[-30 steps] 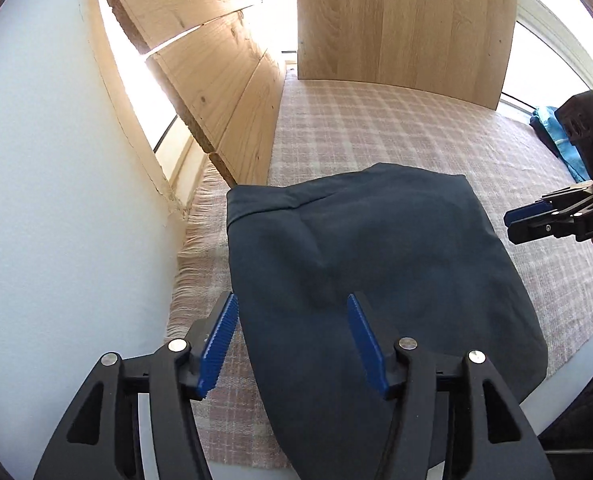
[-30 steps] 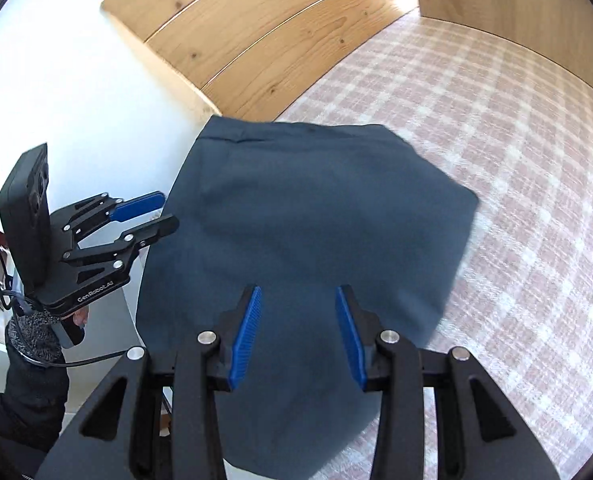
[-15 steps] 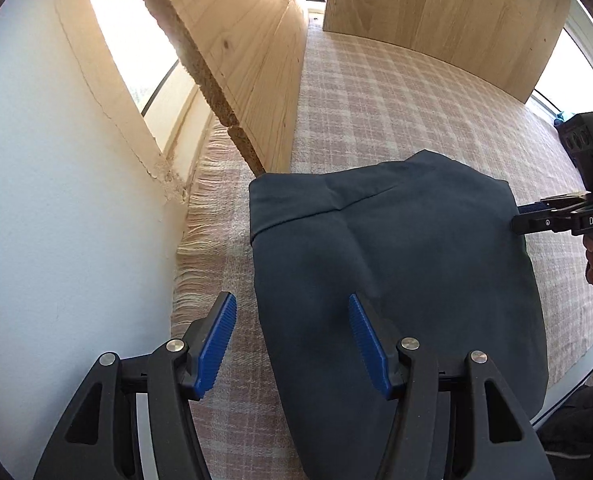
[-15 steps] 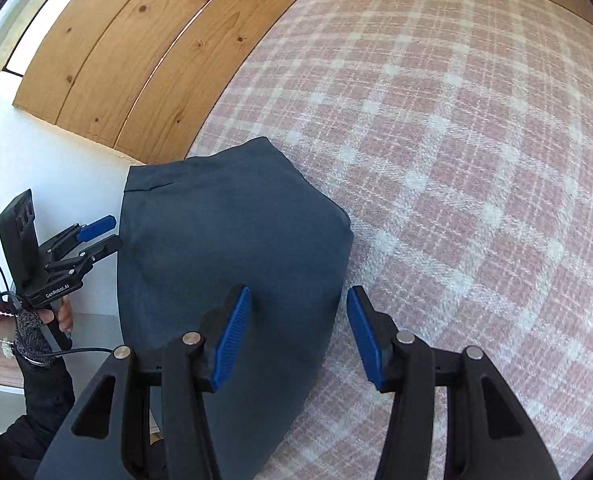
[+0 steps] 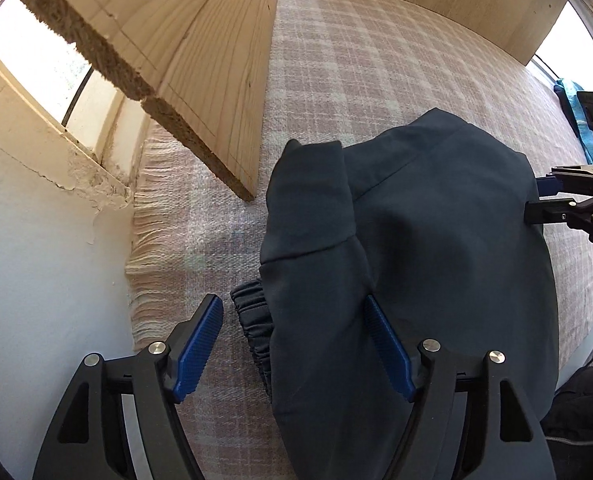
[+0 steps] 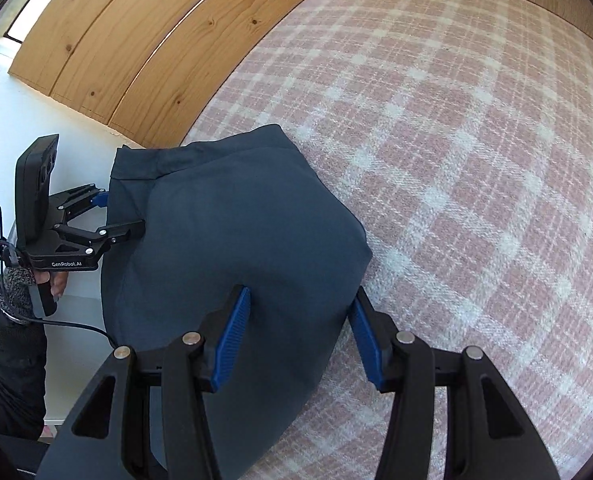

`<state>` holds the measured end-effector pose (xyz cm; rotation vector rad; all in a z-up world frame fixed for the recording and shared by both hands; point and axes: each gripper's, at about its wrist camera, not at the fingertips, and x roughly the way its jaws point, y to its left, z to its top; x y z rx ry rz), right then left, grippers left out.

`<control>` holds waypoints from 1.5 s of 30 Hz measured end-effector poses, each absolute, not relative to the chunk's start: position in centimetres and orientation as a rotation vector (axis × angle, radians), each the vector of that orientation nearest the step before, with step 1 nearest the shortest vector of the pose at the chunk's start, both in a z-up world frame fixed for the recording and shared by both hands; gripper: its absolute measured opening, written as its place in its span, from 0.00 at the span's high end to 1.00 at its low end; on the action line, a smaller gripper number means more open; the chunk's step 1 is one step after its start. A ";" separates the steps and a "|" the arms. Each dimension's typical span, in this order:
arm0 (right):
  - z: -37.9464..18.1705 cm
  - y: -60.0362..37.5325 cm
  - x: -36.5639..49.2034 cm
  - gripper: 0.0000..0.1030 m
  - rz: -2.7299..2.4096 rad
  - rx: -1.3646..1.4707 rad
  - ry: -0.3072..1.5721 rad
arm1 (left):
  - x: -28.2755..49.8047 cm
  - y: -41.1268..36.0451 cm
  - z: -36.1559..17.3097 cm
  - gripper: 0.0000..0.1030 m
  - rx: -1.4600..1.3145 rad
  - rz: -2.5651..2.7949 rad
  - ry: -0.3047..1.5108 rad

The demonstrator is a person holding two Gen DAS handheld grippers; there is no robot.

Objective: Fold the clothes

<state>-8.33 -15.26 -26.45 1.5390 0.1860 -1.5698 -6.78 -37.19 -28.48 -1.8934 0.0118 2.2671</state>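
Navy garment (image 5: pixel 436 240) now bunched, elastic cuff (image 5: pixel 252 332) exposed — both grippers' fingers (image 5: pixel 200 344) spread.

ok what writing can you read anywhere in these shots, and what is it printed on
"GenRobot.AI": white lettering on the black body of the left gripper, seen from the right wrist view.
"D": one white letter on the body of the right gripper, at the frame edge of the left wrist view; the rest is cut off.
No writing shows on the dark garment, the checked cloth or the wooden boards.
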 end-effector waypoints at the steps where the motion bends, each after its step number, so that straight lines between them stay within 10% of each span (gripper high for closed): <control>1: -26.5 -15.5 -8.3 0.52 -1.573 1.534 0.197 | -6.8 -37.2 -28.7 0.30 -1.894 2.254 -0.002; 13: -26.3 -15.7 -7.3 0.54 -1.556 1.422 0.261 | -5.3 -36.6 -28.4 0.38 -1.821 2.275 0.021; 16: -26.4 -15.4 -7.2 0.78 -1.535 1.421 0.247 | -4.7 -36.6 -28.1 0.44 -1.800 2.294 0.023; 23: -26.2 -15.5 -6.7 0.92 -1.508 1.411 0.251 | -2.9 -36.9 -26.3 0.70 -1.710 2.339 0.023; 30: -25.7 -15.9 -6.2 0.92 -1.500 1.404 0.281 | -2.7 -36.7 -26.4 0.60 -1.740 2.338 0.052; 39: -25.4 -16.2 -5.7 0.92 -1.518 1.385 0.326 | -3.9 -37.1 -27.2 0.13 -1.880 2.353 0.137; 42: -25.3 -16.3 -5.6 0.90 -1.523 1.380 0.342 | -4.2 -37.2 -27.9 0.13 -1.879 2.298 0.068; 45: -25.5 -16.3 -5.5 0.89 -1.521 1.382 0.346 | -3.8 -37.0 -27.8 0.35 -1.845 2.262 0.041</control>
